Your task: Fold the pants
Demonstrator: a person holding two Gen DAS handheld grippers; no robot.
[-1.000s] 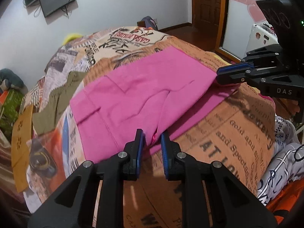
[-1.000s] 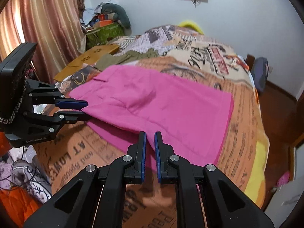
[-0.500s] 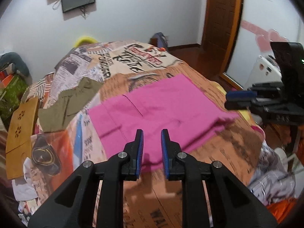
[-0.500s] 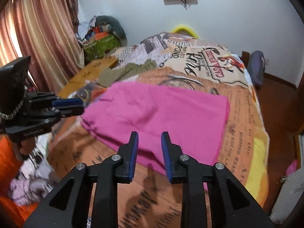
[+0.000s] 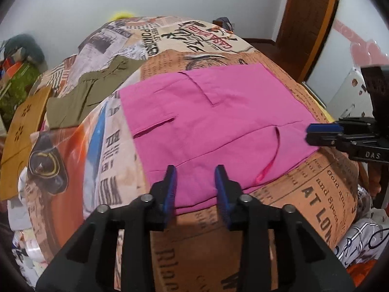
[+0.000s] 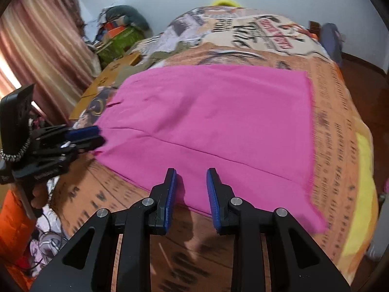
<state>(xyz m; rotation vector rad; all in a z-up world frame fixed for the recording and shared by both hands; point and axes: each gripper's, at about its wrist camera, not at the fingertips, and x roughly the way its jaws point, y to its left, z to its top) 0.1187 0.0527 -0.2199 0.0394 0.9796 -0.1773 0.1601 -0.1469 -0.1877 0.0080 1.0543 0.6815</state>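
Observation:
The pink pants (image 5: 214, 116) lie flat on the bed, folded lengthwise, one half laid over the other; they also show in the right wrist view (image 6: 218, 121). My left gripper (image 5: 195, 177) is open and empty just above the pants' near edge, and shows at the left of the right wrist view (image 6: 85, 136). My right gripper (image 6: 190, 182) is open and empty over the near edge further along, and shows at the right of the left wrist view (image 5: 323, 133).
The bed has a newspaper-print cover (image 5: 316, 182). An olive garment (image 5: 92, 92) lies beyond the pants on the left. A brown cardboard box (image 5: 22, 126) sits by the bed's left side. Loose clothes (image 5: 359, 243) are heaped at the lower right. A curtain (image 6: 36, 48) hangs at the left.
Both grippers have opened and let go of the pants. They lifted back, then came down close over the near edge. The pants now lie flatter with the top layer spread out.

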